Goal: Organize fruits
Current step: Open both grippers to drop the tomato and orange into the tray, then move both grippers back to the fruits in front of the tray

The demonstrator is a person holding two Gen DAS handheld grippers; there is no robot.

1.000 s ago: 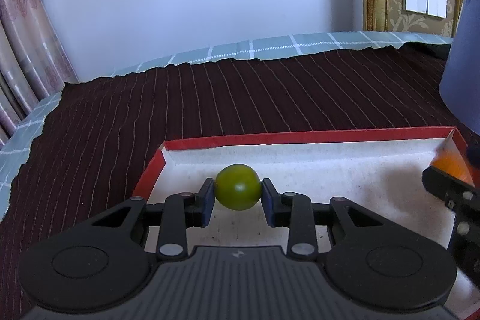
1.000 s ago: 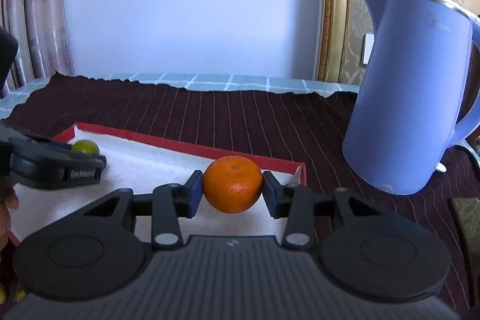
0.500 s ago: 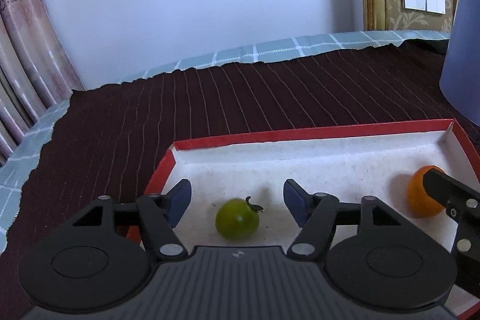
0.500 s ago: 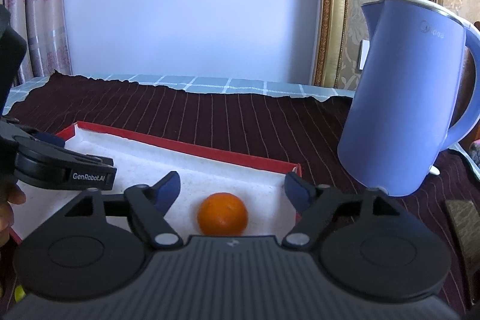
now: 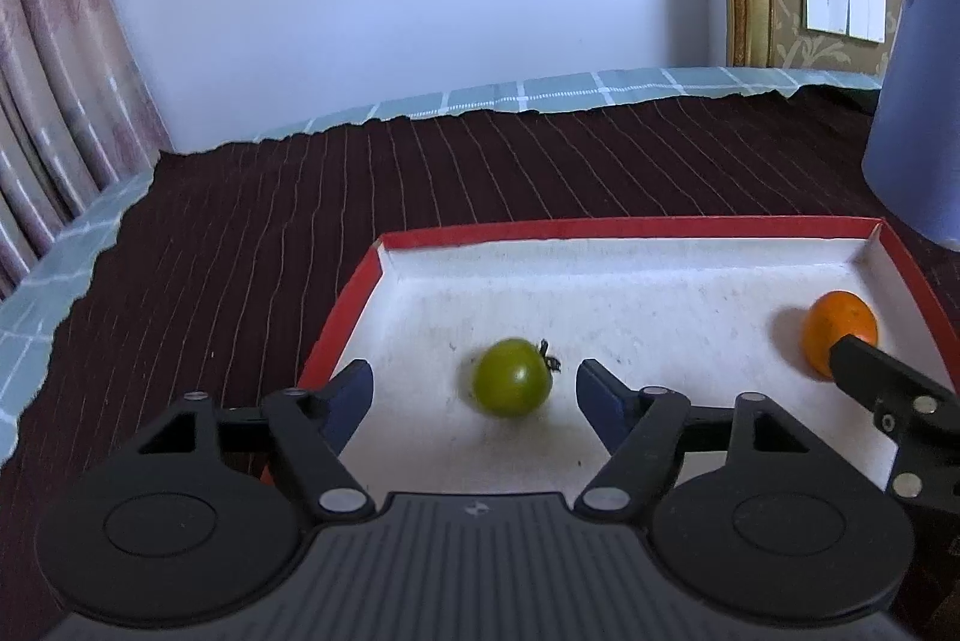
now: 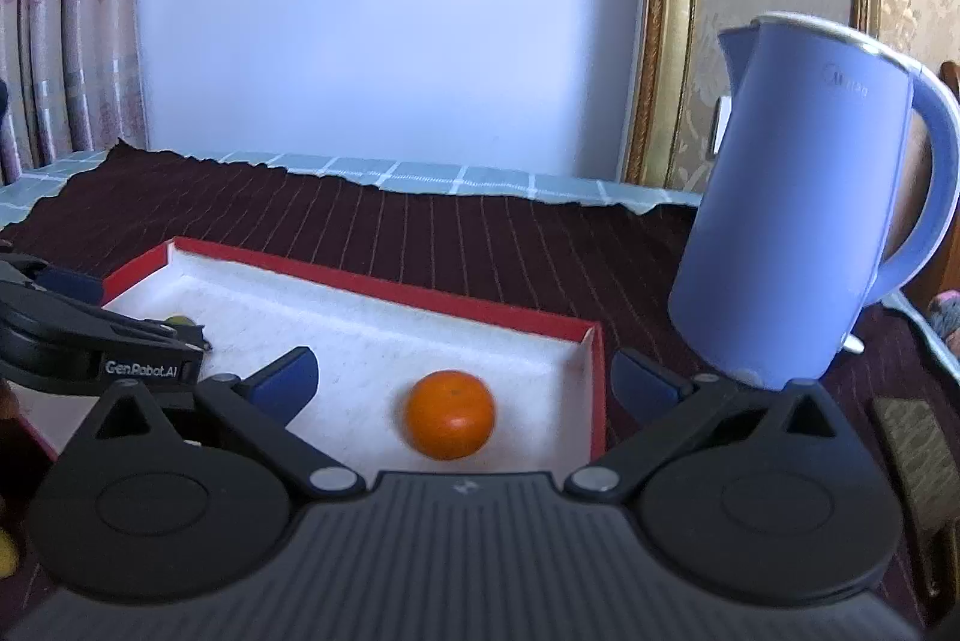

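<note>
Both fruits let go since 1 s ago: green tomato [image 5: 512, 377] & orange [image 6: 450, 414] now lie loose on the tray [image 5: 660, 281] floor. Left gripper [image 5: 474, 389] fingers just opened, spread w/ tomato between, not touching. Right gripper [image 6: 465, 377] fingers widest, clear of orange.

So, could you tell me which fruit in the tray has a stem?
The green tomato, between the open left gripper pads; the orange shows none.

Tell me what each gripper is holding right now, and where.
Nothing. Both have just opened: the green tomato lies free between the left gripper pads, the orange between the right gripper pads.
</note>
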